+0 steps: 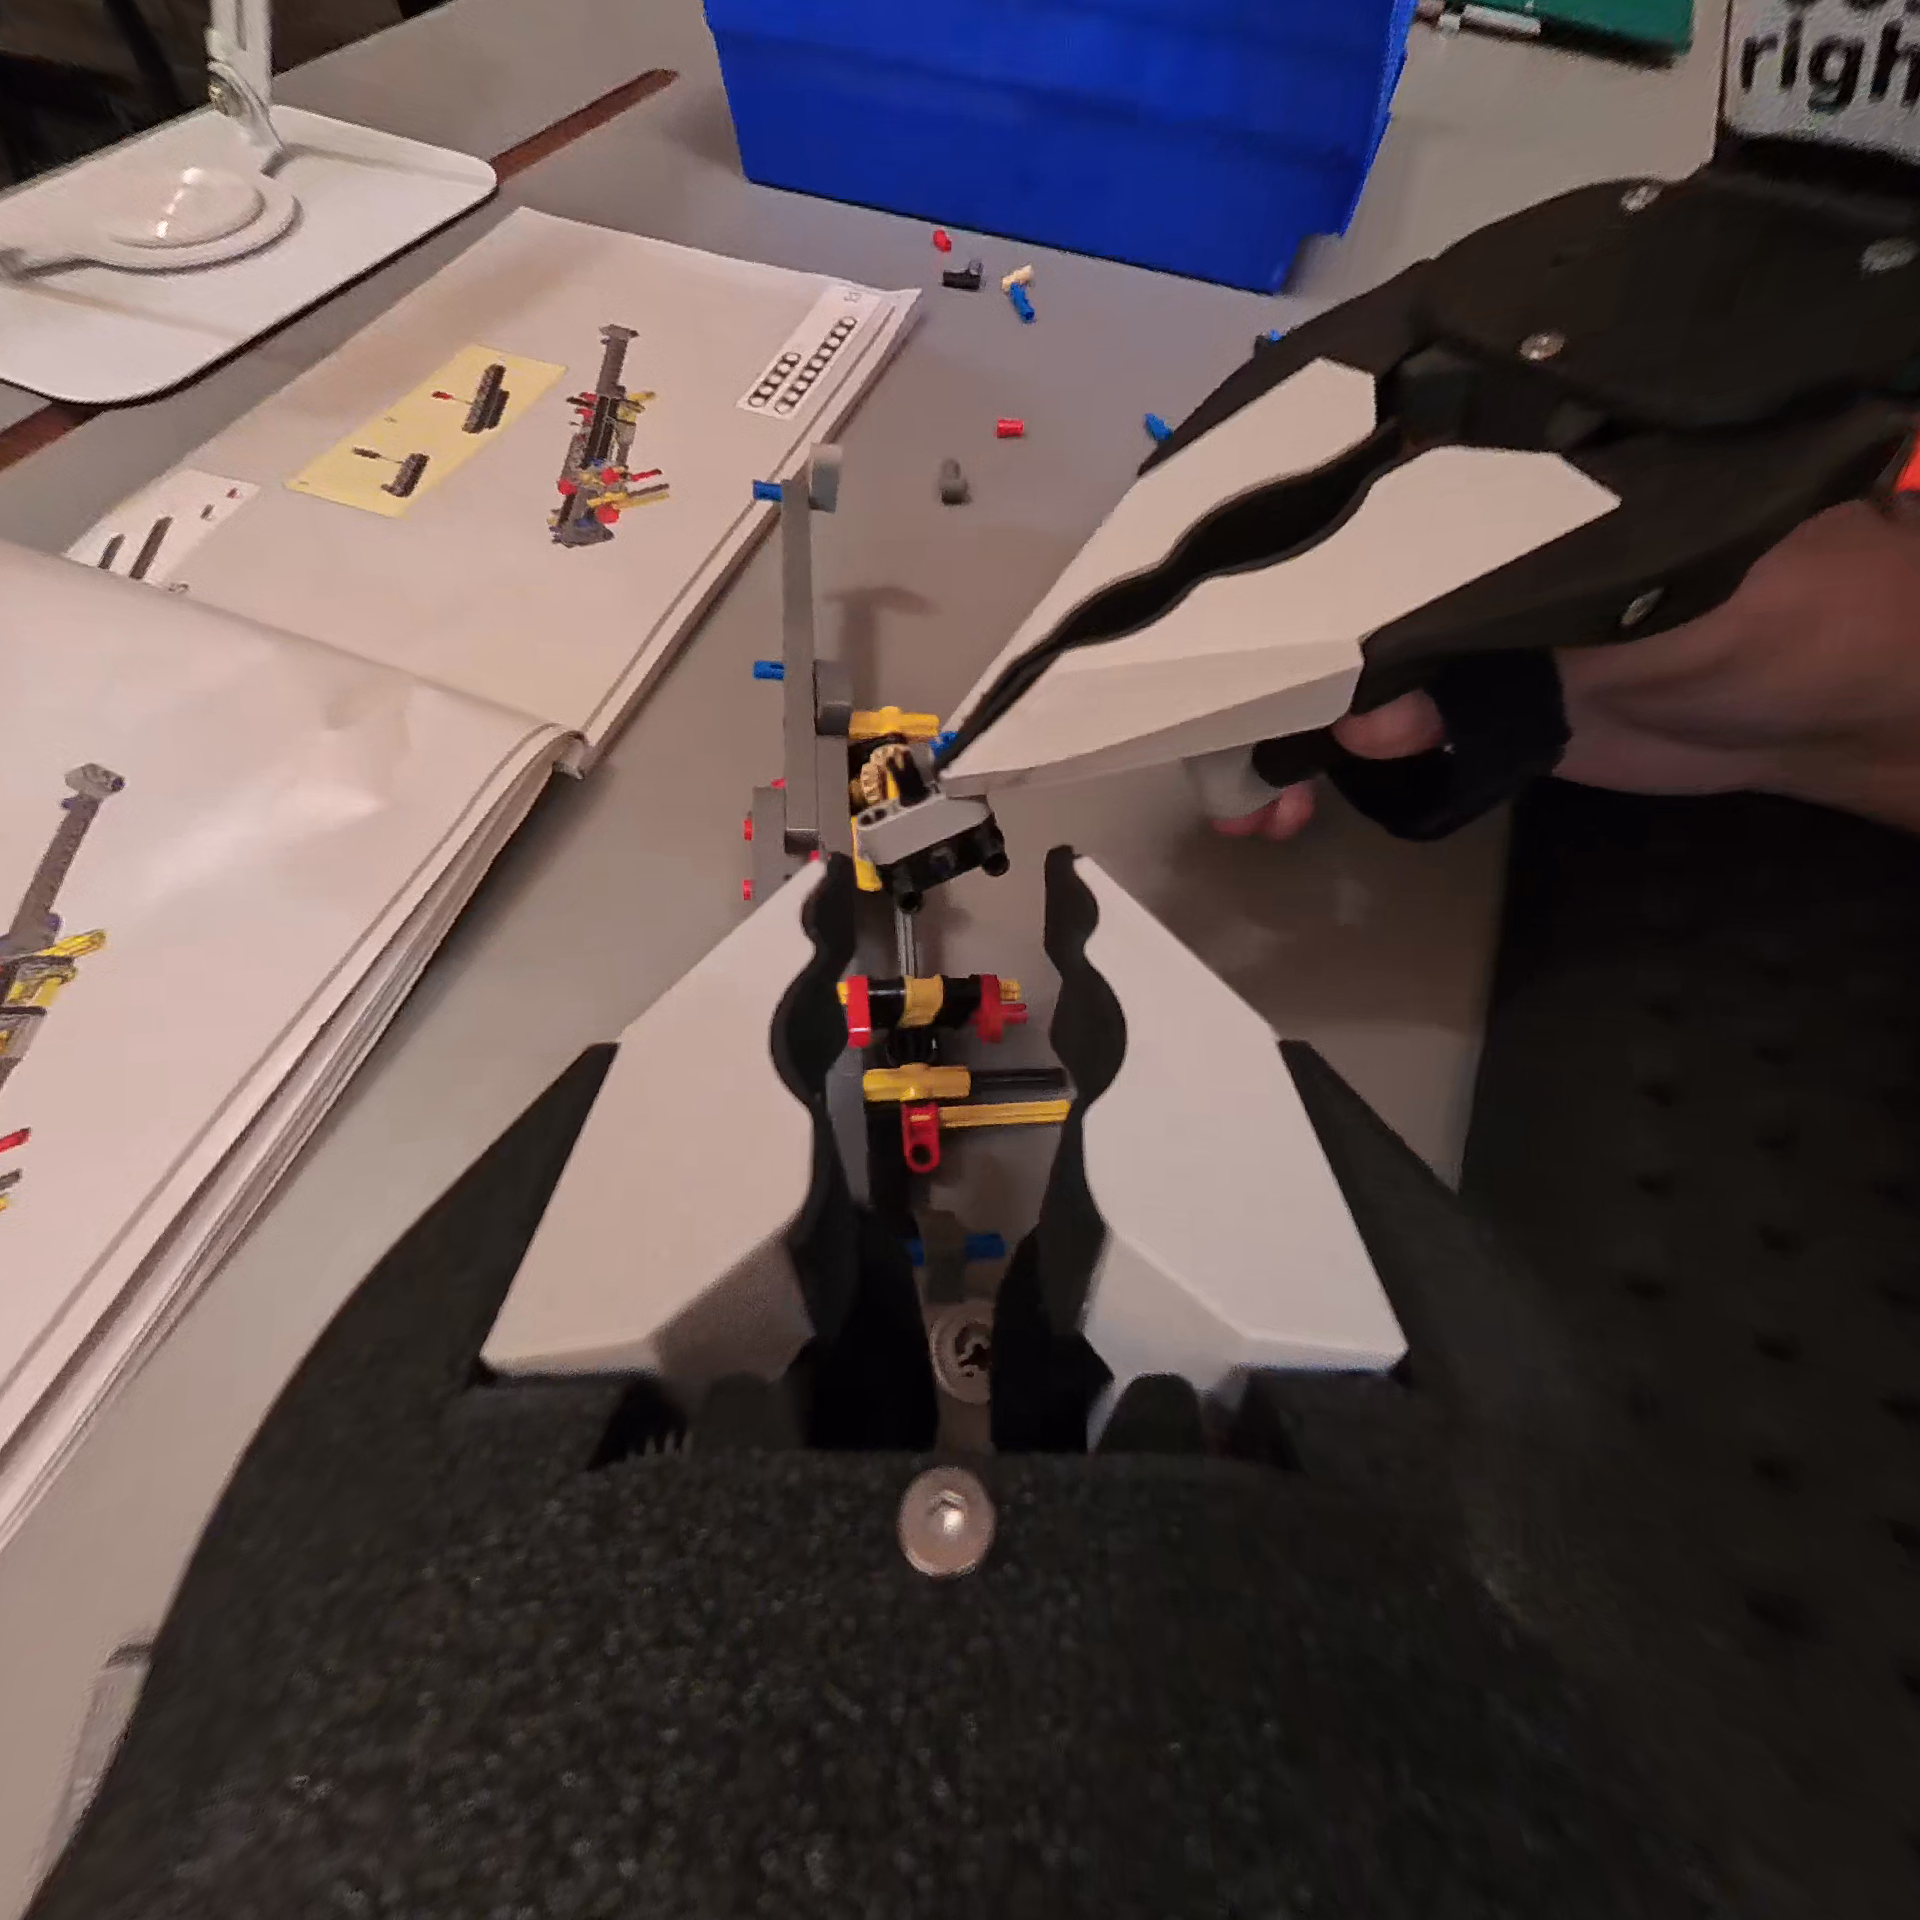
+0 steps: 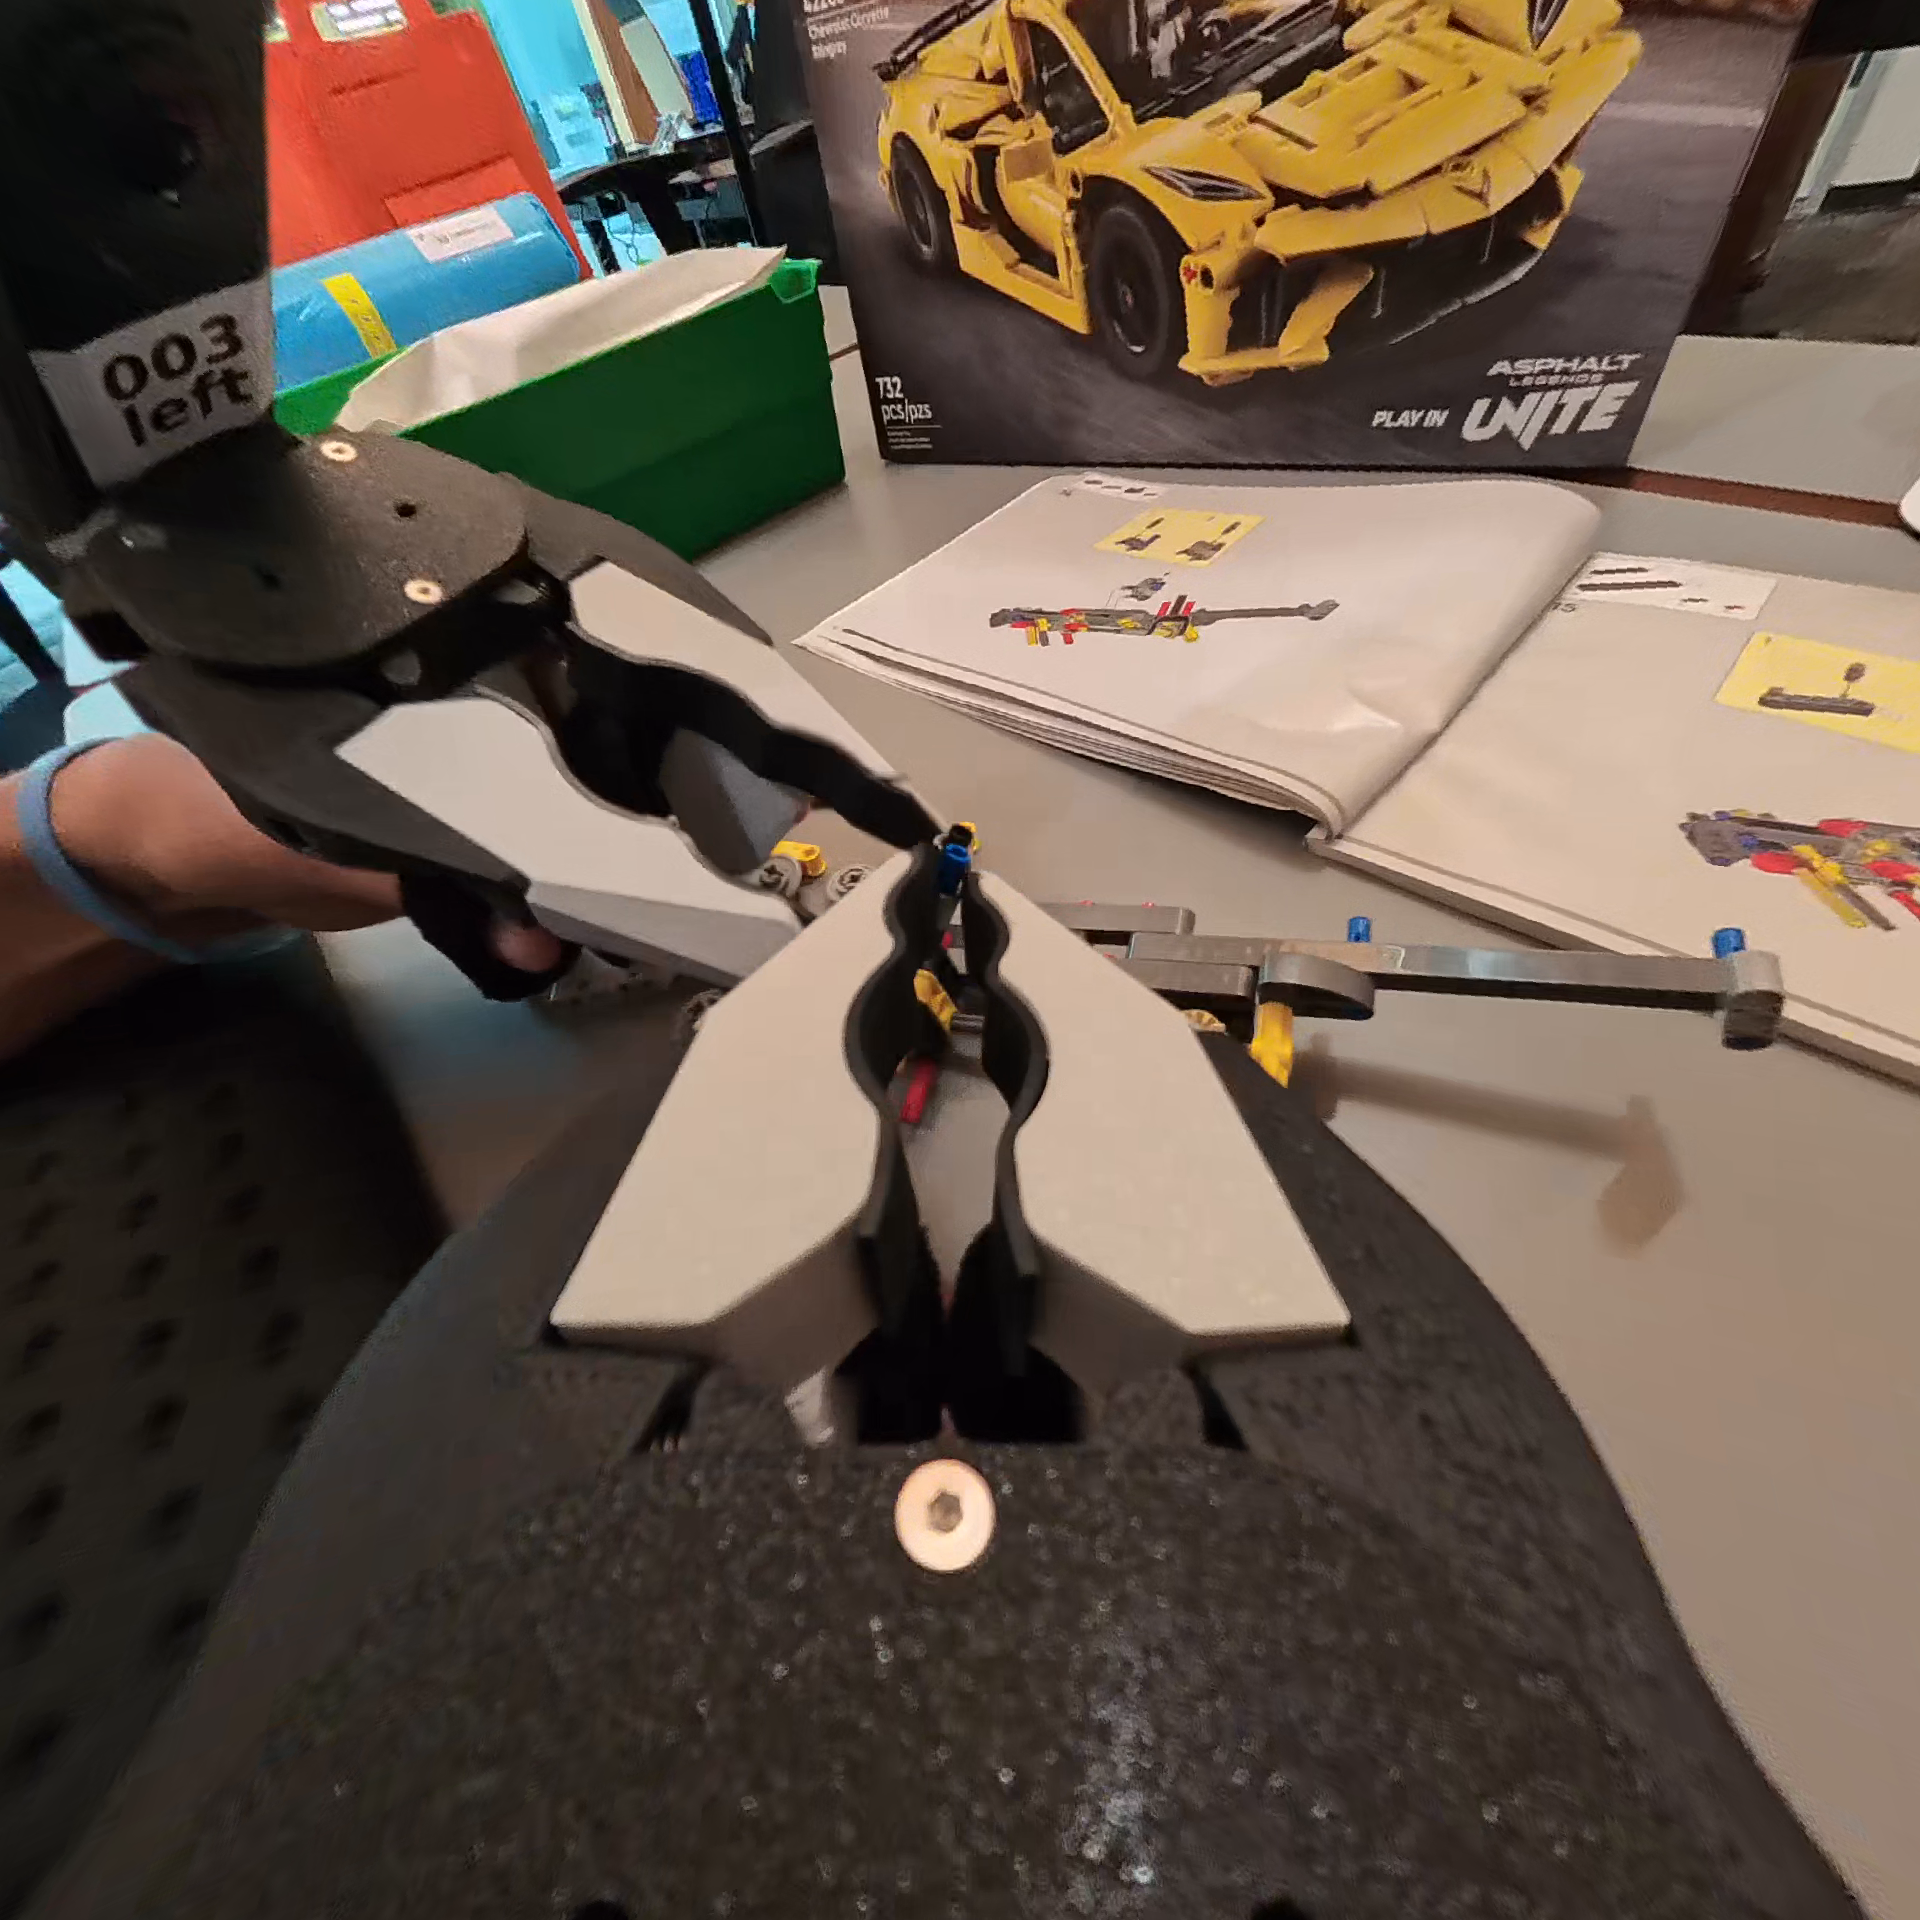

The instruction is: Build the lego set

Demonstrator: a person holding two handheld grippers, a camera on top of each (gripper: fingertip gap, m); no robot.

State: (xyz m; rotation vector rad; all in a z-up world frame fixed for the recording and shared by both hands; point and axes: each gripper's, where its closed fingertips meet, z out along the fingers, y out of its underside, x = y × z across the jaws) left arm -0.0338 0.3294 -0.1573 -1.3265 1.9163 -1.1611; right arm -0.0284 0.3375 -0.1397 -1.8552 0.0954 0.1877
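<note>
A long grey lego assembly [image 1: 800, 623] with yellow, red and black parts is held above the table, its shadow below it. It also shows in the right wrist view [image 2: 1507, 966]. My left gripper [image 1: 940, 868] is shut across its near end, with the cross axles between the pads. My right gripper [image 1: 945, 769] comes in from the right, shut on a small light grey connector [image 1: 920, 831] with black pins at the assembly's middle. In the right wrist view my right gripper [image 2: 948, 883] pinches at a blue pin [image 2: 948, 864]. The left gripper [image 2: 862, 873] comes in from the left.
An open instruction booklet [image 1: 468, 582] lies to the left, also seen in the right wrist view [image 2: 1247, 644]. Behind are a blue bin [image 1: 1039, 125], loose small pins [image 1: 1008, 426] and a white tray [image 1: 343, 208]. A green bin [image 2: 644, 416] and the set's box [image 2: 1299, 260] stand farther back. The tips of both grippers are at nearly the same place.
</note>
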